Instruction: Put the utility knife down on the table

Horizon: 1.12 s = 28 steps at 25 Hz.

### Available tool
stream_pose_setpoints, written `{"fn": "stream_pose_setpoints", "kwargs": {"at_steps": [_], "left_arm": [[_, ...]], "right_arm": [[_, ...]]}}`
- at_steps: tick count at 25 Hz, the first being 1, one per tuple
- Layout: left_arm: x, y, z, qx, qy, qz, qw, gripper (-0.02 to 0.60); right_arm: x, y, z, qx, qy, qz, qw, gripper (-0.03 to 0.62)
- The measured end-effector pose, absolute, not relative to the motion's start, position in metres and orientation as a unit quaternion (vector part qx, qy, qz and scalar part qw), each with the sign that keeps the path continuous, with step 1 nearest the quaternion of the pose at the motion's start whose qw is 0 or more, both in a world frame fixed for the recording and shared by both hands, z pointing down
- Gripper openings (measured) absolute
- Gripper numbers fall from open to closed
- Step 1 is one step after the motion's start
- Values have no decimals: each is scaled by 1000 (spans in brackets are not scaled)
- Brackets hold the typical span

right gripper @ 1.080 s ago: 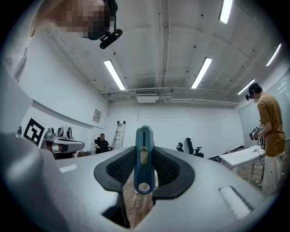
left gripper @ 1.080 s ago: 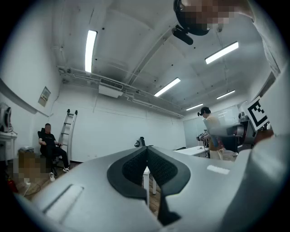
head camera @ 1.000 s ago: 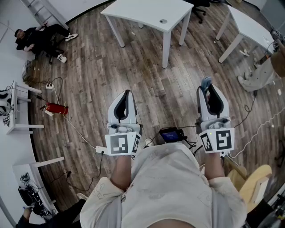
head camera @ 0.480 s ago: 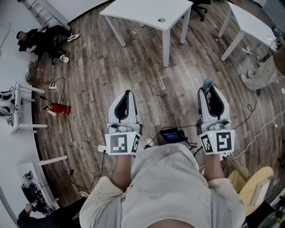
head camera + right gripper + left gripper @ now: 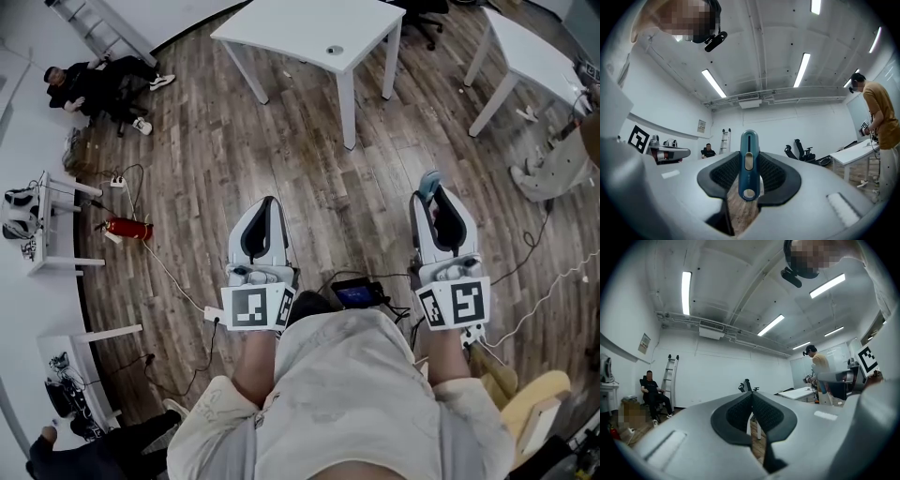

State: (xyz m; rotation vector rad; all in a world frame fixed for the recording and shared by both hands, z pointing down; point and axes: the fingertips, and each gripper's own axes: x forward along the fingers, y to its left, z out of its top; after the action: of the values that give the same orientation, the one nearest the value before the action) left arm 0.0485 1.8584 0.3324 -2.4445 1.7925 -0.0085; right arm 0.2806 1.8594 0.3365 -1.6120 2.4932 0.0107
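In the right gripper view, a blue utility knife [image 5: 748, 164] stands upright between the black pads, and my right gripper [image 5: 749, 161] is shut on it. The head view shows that gripper [image 5: 431, 190] at the right, held level above the wooden floor, with the knife's blue tip [image 5: 430, 179] poking out past the jaws. My left gripper [image 5: 265, 208] is beside it at the left. Its jaws meet at the tip with nothing between them, as the left gripper view [image 5: 751, 395] also shows. A white table [image 5: 281, 28] stands ahead, well beyond both grippers.
A second white table [image 5: 525, 56] stands at the upper right. A person sits on a chair [image 5: 89, 80] at the far left, near a red fire extinguisher [image 5: 122, 228] and floor cables. A wooden chair [image 5: 530, 398] is at my lower right. Another person [image 5: 881, 122] stands by a table.
Floor, tables and the seated person have shifted slightly in the head view, as I carry both grippers across the room. Their pose is unchanged and the knife stays gripped.
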Motion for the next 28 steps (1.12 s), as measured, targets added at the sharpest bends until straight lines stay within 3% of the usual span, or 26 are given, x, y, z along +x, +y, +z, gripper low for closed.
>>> {"fn": "stream_pose_setpoints", "kwargs": {"at_steps": [6, 18, 22, 28], "left_arm": [[60, 1789, 333, -804, 592, -7, 58, 18], [-29, 1555, 329, -818, 572, 18, 51, 18], [-102, 1459, 310, -822, 566, 21, 51, 18], [-277, 1296, 279, -820, 570, 21, 50, 18]], "right_arm": [[295, 1787, 340, -545, 834, 0, 84, 133], [204, 1573, 328, -566, 823, 20, 54, 133], [130, 1480, 307, -574, 817, 25, 44, 133], [-43, 1313, 274, -581, 813, 24, 37, 133]]}}
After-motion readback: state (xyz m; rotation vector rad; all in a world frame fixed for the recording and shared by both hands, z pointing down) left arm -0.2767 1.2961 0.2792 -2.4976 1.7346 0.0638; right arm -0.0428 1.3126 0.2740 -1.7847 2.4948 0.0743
